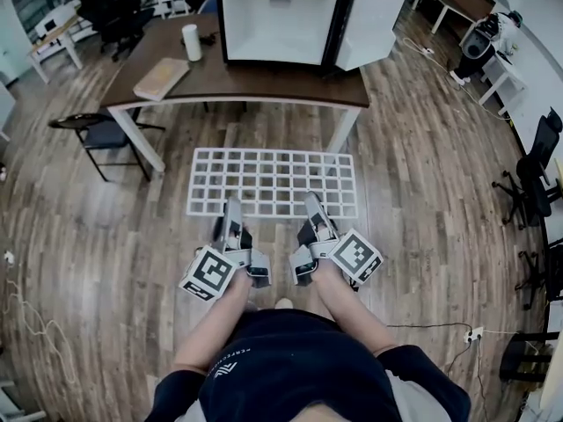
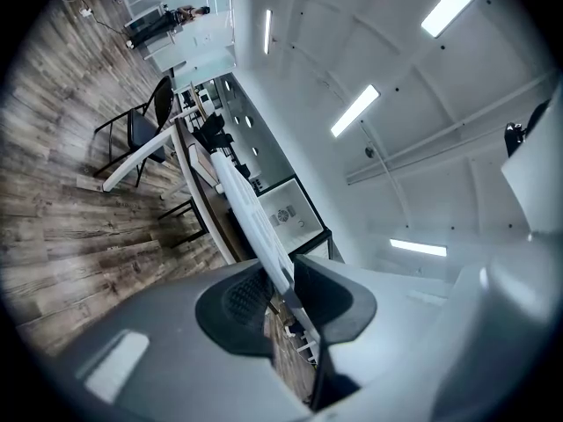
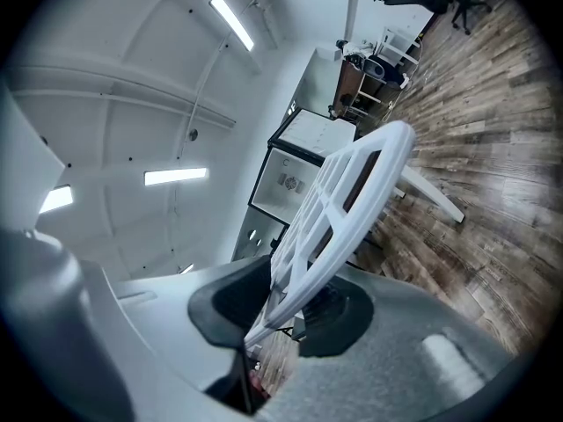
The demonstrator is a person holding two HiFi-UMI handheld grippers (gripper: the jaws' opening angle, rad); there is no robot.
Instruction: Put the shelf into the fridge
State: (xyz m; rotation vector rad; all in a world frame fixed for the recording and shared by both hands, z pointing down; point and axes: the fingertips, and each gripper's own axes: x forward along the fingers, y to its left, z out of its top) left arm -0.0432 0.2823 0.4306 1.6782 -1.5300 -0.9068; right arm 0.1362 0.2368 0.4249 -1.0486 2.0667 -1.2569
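While both grippers [image 1: 232,204] [image 1: 311,200] clamp the shelf's [image 1: 273,183] near edge—fridge [image 1: 280,20] stands open ahead.

We see our left gripper [image 2: 281,284] clamped on the edge of the white shelf [image 2: 242,205]; beyond the shelf stands the open fridge [image 2: 292,214].

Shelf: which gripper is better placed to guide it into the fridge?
Right, slightly. Both the right gripper and the left gripper clamp the near edge of the shelf, but the right one faces the open fridge more squarely.
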